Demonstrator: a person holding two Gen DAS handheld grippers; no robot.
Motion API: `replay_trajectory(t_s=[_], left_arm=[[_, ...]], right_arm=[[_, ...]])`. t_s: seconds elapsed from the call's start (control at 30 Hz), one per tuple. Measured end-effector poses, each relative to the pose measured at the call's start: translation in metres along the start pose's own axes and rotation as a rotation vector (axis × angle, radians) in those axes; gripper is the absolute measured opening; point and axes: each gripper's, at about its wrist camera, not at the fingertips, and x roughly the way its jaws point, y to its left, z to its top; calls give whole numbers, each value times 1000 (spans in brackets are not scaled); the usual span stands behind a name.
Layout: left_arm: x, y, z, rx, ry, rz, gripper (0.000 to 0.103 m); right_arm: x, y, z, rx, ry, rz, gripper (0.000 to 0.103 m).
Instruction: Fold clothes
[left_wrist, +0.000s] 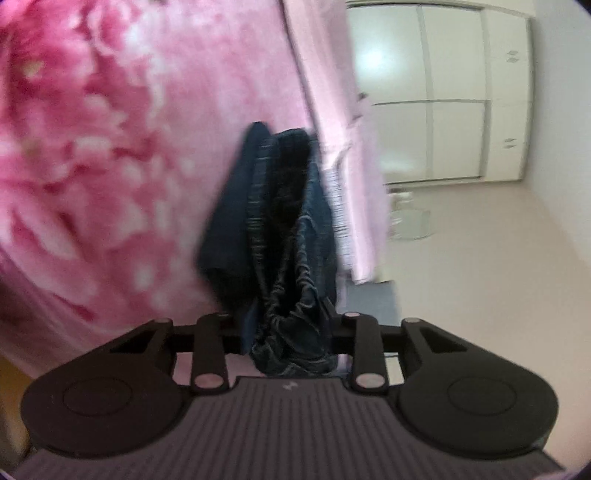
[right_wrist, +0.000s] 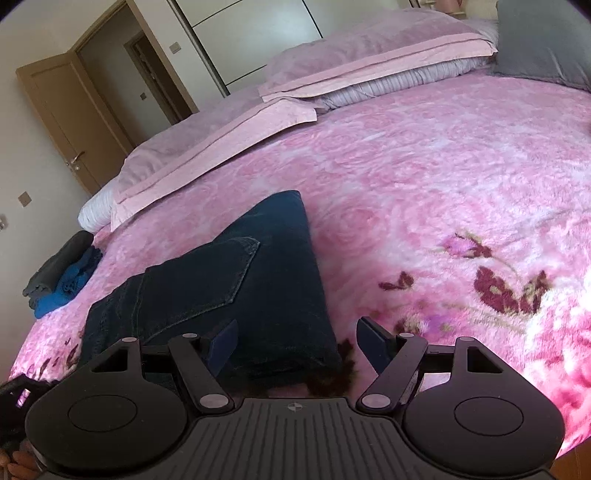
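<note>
Dark blue jeans (right_wrist: 229, 280) lie on the pink floral bedspread (right_wrist: 424, 177), folded over with a back pocket showing. My right gripper (right_wrist: 297, 341) is open just above the jeans' near edge, its blue-padded fingers (right_wrist: 223, 343) apart. My left gripper (left_wrist: 291, 325) is shut on a bunched part of the jeans (left_wrist: 280, 229), with gathered denim pinched between its jaws and hanging out in front. The left wrist view is blurred and tilted.
A small pile of grey and blue clothes (right_wrist: 62, 273) sits at the bed's left edge. Pink pillows (right_wrist: 332, 62) and a grey pillow (right_wrist: 543, 40) lie at the head. A brown door (right_wrist: 70, 122) and white wardrobe (left_wrist: 443, 96) stand beyond.
</note>
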Motion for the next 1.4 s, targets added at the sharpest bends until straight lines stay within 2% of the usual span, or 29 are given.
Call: replay_trajectory(t_s=[0.13, 0.17, 0.23, 0.27, 0.37, 0.47, 0.53, 0.6, 0.7, 0.8, 0.87, 0.93, 1.03, 1.13, 1.23, 1.27, 1.37, 1.4], left_arm=[[6, 1, -1, -47, 7, -29, 34], [6, -2, 0, -48, 10, -41, 30], [6, -10, 1, 0, 12, -69, 24], [6, -13, 1, 35, 15, -73, 24], [14, 3, 5, -30, 32, -4, 29], [15, 0, 3, -35, 17, -32, 26], [15, -15, 3, 20, 10, -30, 19], [13, -34, 6, 85, 4, -16, 15], [9, -76, 16, 262, -15, 6, 14], [4, -116, 25, 460, -41, -4, 14], [3, -119, 33, 524, -58, 28, 14], [11, -93, 44, 461, -52, 100, 14], [19, -55, 56, 296, -47, 137, 14], [20, -64, 51, 323, -48, 138, 13], [18, -72, 47, 330, -42, 90, 13], [18, -73, 46, 345, -43, 111, 13], [25, -51, 45, 279, -38, 173, 14], [24, -46, 46, 241, -37, 161, 14]], right_arm=[[5, -4, 3, 14, -3, -2, 74], [5, -5, 4, 17, -6, 2, 74], [7, -6, 6, 16, -13, -3, 74], [8, -6, 8, 15, -18, -9, 74], [14, -11, 12, 42, -15, -17, 74], [24, -22, 15, 128, 13, 1, 74], [32, -29, 16, 195, 41, 23, 74], [39, -36, 14, 265, 80, 48, 74], [45, -41, 14, 315, 107, 78, 73], [49, -35, 16, 293, 117, 91, 67], [51, -28, 18, 246, 116, 73, 67], [53, -21, 18, 197, 115, 52, 67], [56, -13, 14, 150, 114, 29, 67], [58, -14, 14, 146, 114, 25, 67], [58, -17, 18, 156, 92, 27, 67], [57, -17, 21, 158, 80, 24, 67], [57, -20, 25, 164, 81, 5, 67], [58, -22, 26, 165, 87, -2, 67]])
